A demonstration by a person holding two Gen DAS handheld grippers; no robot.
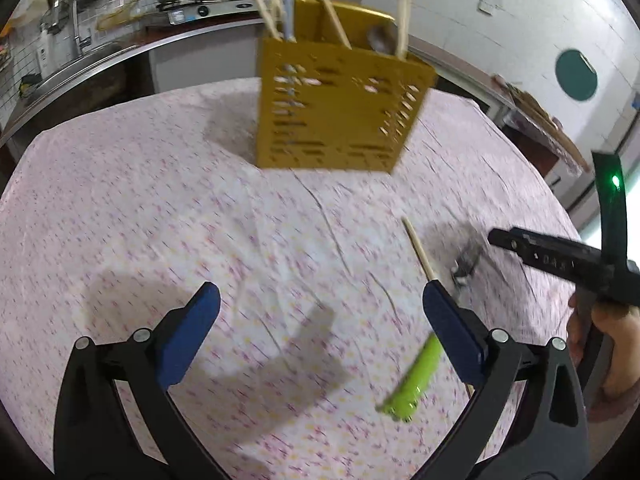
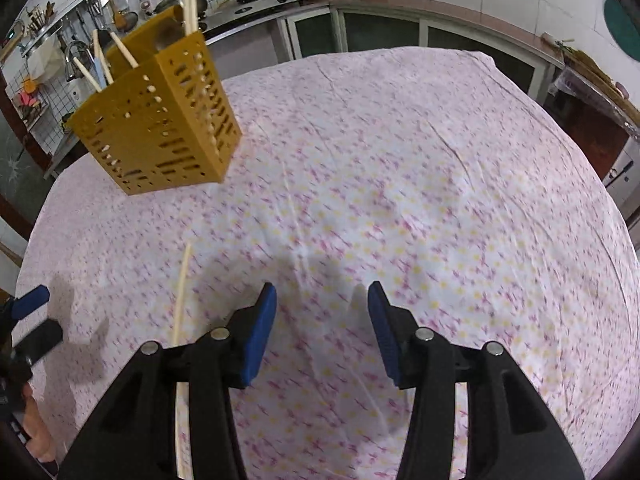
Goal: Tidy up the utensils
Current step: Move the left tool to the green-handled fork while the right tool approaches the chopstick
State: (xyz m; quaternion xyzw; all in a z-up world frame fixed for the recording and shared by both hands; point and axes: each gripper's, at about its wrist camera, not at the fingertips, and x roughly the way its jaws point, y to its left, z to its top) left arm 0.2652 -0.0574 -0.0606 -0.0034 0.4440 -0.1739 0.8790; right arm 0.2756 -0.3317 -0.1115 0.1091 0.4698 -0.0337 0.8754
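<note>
Matt yellow perforated plastic holder (image 1: 340,116), wooden chopsticks (image 1: 418,250), creased printed cloth tablecloth (image 2: 400,180), glossy green plastic handle (image 1: 412,380)

Ahead of the left gripper (image 1: 320,332), whose jaws stand wide with nothing between them, bare tablecloth (image 1: 160,220) runs clear up to the yellow utensil holder (image 1: 340,112), the only tall obstacle. Just by its right finger lie a wooden chopstick (image 1: 418,250) and a green-handled utensil (image 1: 416,380); further right a metal piece (image 1: 466,260), blurred. The right gripper (image 2: 322,330), part-open and empty, faces open cloth, with the chopstick (image 2: 182,288) at its left.
</note>
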